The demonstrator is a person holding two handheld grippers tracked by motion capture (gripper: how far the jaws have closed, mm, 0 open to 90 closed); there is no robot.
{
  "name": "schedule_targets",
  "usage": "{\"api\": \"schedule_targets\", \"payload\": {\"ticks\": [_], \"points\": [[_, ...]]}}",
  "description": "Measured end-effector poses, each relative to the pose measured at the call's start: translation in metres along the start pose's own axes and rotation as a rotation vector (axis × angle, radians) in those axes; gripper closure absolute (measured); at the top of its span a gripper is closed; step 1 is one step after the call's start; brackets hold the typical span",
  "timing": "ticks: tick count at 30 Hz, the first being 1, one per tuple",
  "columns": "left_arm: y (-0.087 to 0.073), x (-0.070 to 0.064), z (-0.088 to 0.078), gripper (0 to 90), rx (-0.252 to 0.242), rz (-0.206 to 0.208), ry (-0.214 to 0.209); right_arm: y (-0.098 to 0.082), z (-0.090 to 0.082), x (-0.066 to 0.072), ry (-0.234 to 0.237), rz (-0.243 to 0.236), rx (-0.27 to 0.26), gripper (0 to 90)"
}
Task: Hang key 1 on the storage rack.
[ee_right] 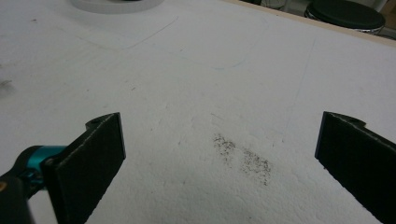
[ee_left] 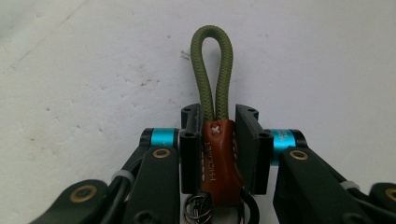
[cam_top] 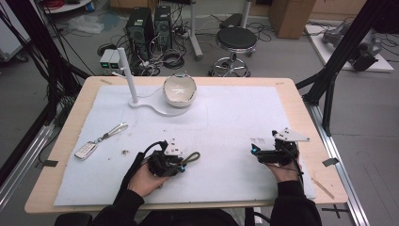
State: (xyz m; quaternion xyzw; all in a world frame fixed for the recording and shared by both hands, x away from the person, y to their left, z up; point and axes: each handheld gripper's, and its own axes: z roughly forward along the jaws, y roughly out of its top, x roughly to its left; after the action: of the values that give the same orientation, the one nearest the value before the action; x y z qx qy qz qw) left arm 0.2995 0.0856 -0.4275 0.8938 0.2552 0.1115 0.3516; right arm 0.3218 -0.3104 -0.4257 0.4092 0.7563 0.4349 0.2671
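**Left gripper clamping a leather-and-cord key fob; right gripper idling with jaws apart**

The left gripper point(ee_left: 218, 140) is clenching a key fob point(ee_left: 218, 158) between its two black jaws. In the left gripper view, the pads are pressing on both sides of the fob's brown leather sleeve, which is carrying a stamped word running lengthwise; it is looking like "HICKAST", though the small embossed letters are making the reading uncertain. A pale cross stitch is sitting at the top of the leather. An olive-green cord loop point(ee_left: 212, 70) is sticking out beyond the jaw tips, and a metal ring point(ee_left: 198, 207) is hanging at the near end of the leather.

In the high view, the left gripper point(cam_top: 181, 162) is sitting low over the white mat point(cam_top: 226, 122) near the table's front edge, with the green loop pointing toward the right.

The right gripper point(ee_right: 219, 149) is standing released, its jaws spread wide with nothing between them, and is hovering over a dark smudge point(ee_right: 243, 158) on the mat. In the high view it point(cam_top: 256, 153) is lying well apart from the left one.

A car key with a strap point(cam_top: 99, 141) is lying on the mat's left part, and a white bowl point(cam_top: 179, 90) is resting on a white stand point(cam_top: 134, 94) at the far side.
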Motion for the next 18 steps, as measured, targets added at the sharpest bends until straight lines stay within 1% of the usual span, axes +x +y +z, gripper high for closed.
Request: {"api": "schedule_targets", "payload": {"ticks": [3, 4, 5, 6, 7, 9, 10, 11, 12, 13, 14, 17, 18], "points": [[0.001, 0.002, -0.004, 72.6, -0.004, 0.000, 0.005, 0.000, 0.000, 0.000, 0.008, 0.006, 0.003, 0.6], [0.003, 0.006, -0.010, 72.6, -0.015, -0.002, 0.011, 0.000, 0.000, 0.000, 0.008, 0.005, 0.001, 0.6], [0.003, 0.006, -0.010, 72.6, -0.015, -0.002, 0.011, 0.000, 0.000, 0.000, 0.007, 0.007, -0.002, 0.6], [0.004, 0.009, -0.015, 72.7, -0.033, -0.015, 0.014, 0.000, 0.000, 0.000, 0.007, 0.007, -0.005, 0.6], [0.004, 0.011, -0.017, 72.7, -0.041, -0.021, 0.020, 0.000, -0.001, 0.000, 0.006, 0.010, -0.003, 0.6], [0.004, 0.013, -0.020, 72.8, -0.042, -0.023, 0.026, 0.000, -0.001, -0.001, 0.008, 0.011, -0.003, 0.6], [0.005, 0.016, -0.026, 72.8, -0.056, -0.028, 0.040, 0.000, -0.001, -0.001, 0.011, 0.015, -0.002, 0.6], [0.005, 0.016, -0.026, 72.9, -0.056, -0.028, 0.040, 0.000, -0.001, -0.001, 0.011, 0.015, -0.002, 0.6], [0.006, 0.020, -0.032, 72.9, -0.070, -0.040, 0.046, 0.000, -0.001, -0.001, 0.013, 0.022, -0.005, 0.6], [0.006, 0.020, -0.032, 72.9, -0.070, -0.040, 0.046, 0.000, -0.001, -0.001, 0.010, 0.019, -0.007, 0.6], [0.007, 0.023, -0.037, 72.9, -0.078, -0.043, 0.053, 0.000, -0.001, -0.001, 0.011, 0.022, -0.008, 0.6], [0.008, 0.026, -0.042, 73.0, -0.085, -0.046, 0.055, 0.000, -0.002, -0.001, 0.010, 0.024, -0.012, 0.6], [0.012, 0.029, -0.047, 72.9, -0.090, -0.043, 0.050, 0.000, -0.002, -0.002, 0.012, 0.026, -0.014, 0.6]]}}
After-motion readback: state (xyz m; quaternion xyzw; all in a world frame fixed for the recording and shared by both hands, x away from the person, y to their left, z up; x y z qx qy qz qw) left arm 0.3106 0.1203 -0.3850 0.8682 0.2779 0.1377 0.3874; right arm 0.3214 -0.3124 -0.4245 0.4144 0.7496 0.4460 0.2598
